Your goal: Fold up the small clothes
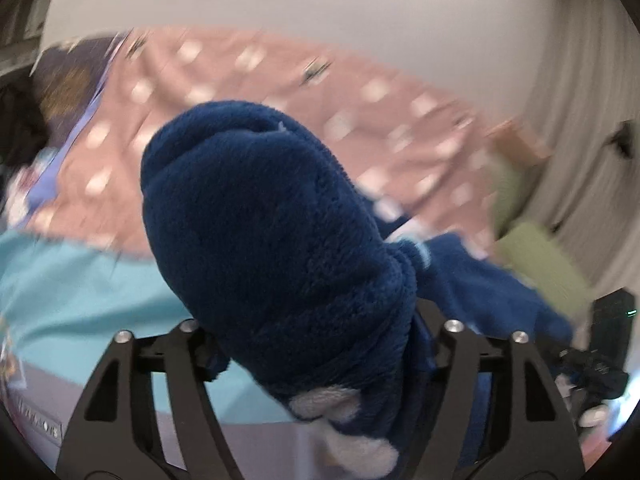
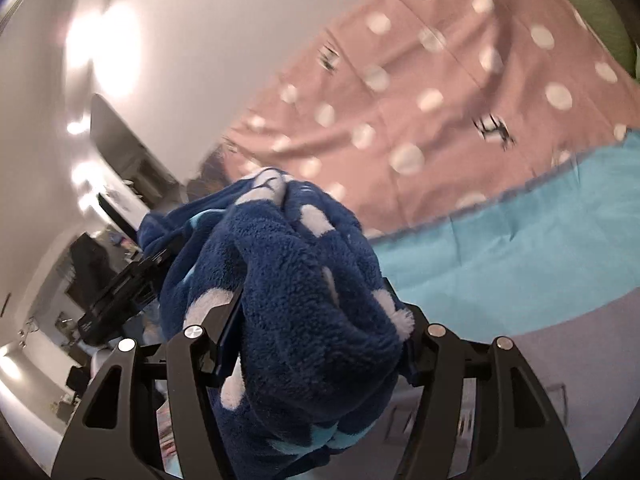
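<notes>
Both grippers — left gripper [image 1: 320, 344], right gripper [image 2: 316, 344] — clamp the blue fleece garment [image 1: 264, 216].

Navy fleece garment [image 1: 280, 248] – white dots, bunched thick, lifted above the bed

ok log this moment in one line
left gripper: shut on blue fleece garment | right gripper: shut on blue fleece garment | garment bunched, lifted over bed

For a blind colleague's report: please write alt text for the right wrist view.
The right gripper holds a bunched dark blue fleece garment with white spots above a bed with a pink dotted sheet and a turquoise cloth.
</notes>
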Demonstrator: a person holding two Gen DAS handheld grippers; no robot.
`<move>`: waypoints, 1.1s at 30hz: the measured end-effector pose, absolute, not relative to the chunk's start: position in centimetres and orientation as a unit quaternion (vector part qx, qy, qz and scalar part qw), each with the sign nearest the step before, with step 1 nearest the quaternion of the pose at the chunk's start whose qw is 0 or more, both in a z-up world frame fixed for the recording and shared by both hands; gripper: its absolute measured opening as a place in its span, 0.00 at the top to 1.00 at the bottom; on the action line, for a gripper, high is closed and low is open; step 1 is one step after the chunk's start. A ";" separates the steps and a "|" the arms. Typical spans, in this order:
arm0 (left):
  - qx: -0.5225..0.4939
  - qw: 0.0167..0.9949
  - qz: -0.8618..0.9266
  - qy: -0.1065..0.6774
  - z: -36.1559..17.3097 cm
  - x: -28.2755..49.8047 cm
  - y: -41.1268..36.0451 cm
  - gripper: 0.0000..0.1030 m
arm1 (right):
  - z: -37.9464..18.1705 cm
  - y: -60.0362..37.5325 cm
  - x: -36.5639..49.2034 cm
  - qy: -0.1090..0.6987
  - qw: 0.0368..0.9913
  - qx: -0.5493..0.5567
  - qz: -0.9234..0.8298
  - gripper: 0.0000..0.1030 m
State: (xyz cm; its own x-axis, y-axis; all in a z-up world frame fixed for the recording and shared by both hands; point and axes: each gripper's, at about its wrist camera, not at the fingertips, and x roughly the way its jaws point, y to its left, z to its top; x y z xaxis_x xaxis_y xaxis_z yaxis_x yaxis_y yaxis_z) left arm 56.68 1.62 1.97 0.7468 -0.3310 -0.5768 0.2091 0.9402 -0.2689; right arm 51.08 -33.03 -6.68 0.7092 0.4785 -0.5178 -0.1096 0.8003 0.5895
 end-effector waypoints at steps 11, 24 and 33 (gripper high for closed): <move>0.044 0.902 -0.061 0.426 -7.9 57.2 1.1 0.21 | -13.3 -33.9 50.2 0.415 0.871 0.259 0.041 0.27; 0.037 0.941 -0.188 0.278 -0.8 32.9 -2.2 0.02 | -3.9 -29.1 24.2 0.189 0.978 0.083 0.026 0.01; 0.025 0.943 -0.134 0.302 1.0 20.4 -3.7 0.02 | -1.4 -28.7 12.7 0.195 0.970 0.143 0.012 0.01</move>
State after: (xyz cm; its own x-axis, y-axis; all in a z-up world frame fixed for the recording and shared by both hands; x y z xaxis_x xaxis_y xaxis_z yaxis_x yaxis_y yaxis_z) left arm 20.41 -3.71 0.98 0.7810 -0.2388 -0.5771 0.2686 0.9626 -0.0349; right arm 12.68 -28.71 -1.44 0.9236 0.0789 -0.3751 0.0324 0.9590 0.2816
